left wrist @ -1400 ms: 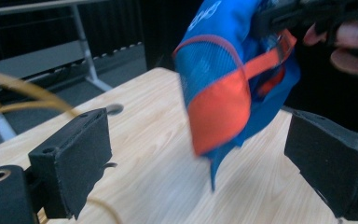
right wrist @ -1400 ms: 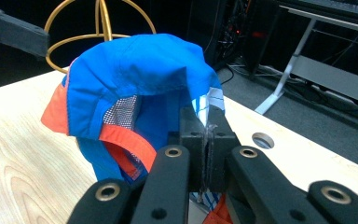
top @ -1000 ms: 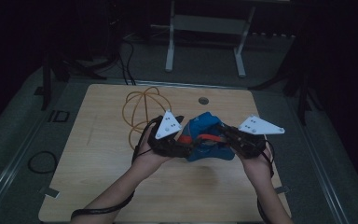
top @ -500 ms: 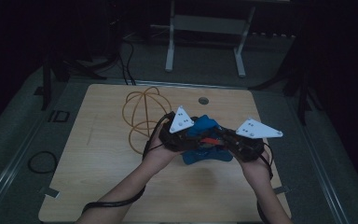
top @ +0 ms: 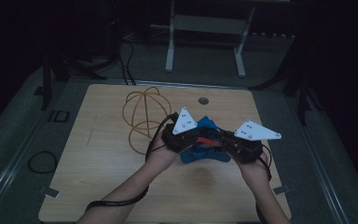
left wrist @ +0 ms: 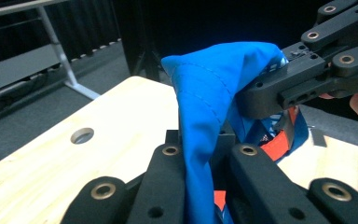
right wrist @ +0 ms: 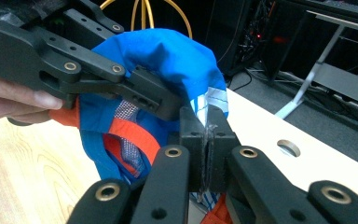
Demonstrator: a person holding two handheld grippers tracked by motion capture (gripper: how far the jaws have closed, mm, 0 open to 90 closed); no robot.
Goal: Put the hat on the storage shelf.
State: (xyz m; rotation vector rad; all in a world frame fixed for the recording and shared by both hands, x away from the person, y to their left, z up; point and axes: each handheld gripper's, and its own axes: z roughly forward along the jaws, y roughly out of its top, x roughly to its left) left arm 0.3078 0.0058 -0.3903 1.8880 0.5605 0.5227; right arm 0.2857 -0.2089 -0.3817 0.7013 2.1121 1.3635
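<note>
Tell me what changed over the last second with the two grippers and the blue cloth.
The left gripper edged rightward toward the blue cloth; its jaws have just been closing and now pinch a fold of it. The right gripper kept its grip on the cloth's edge. The orange cable and table stayed unchanged.

We see a light wooden desk (top: 107, 186) with a round hole (top: 203, 100) near its far edge, a coiled orange cable (top: 142, 114) lying on it, and a white metal stand (top: 205, 28) behind.
</note>
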